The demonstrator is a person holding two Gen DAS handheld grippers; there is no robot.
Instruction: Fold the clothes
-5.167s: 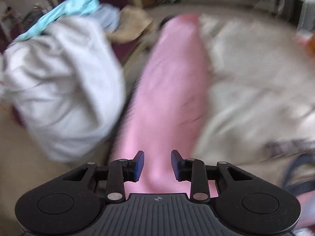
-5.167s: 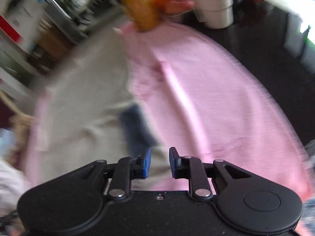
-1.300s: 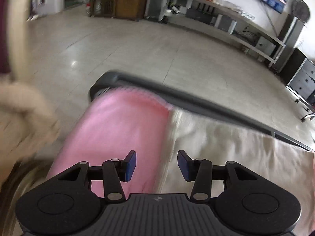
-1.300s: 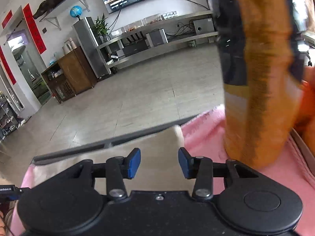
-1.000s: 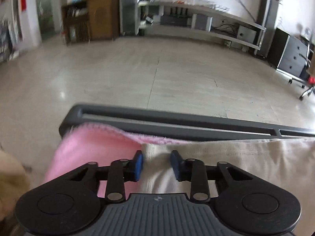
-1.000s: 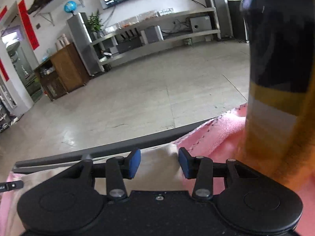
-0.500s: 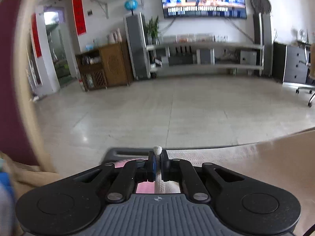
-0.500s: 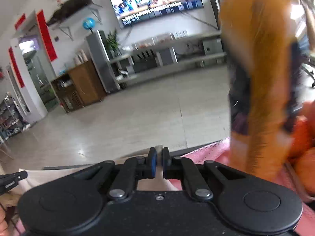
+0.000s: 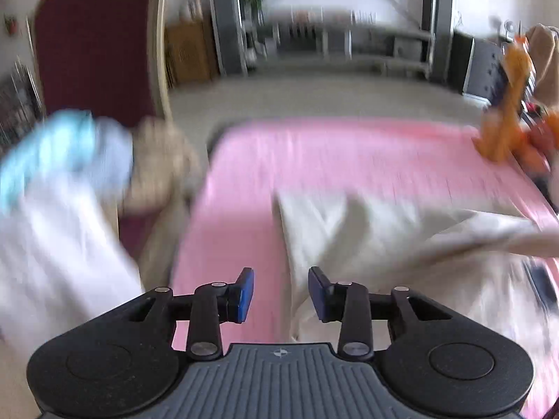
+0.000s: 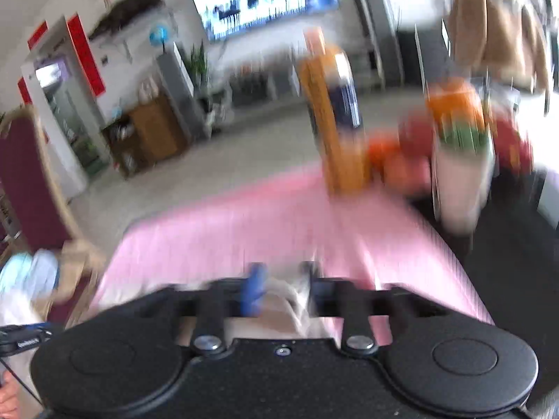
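A home living room as we see it, large wall-mounted television (image 10: pixel 265 0) above a long low grey media shelf (image 9: pixel 367 40), brown wooden cabinet (image 10: pixel 153 132), pale tiled floor (image 9: pixel 314 97), potted green plant (image 10: pixel 199 59), pink cloth-covered table (image 9: pixel 349 160), heaped laundry (image 9: pixel 63 188) beside it.

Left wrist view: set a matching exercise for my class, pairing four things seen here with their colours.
Things:
1. cloth covering the table
2. garment being folded
3. pads of the left gripper
4. crumpled garment on top of the pile

Colours:
A. light blue
B. pink
C. dark blue
D. cream

Pairs: 1-B, 2-D, 3-C, 4-A
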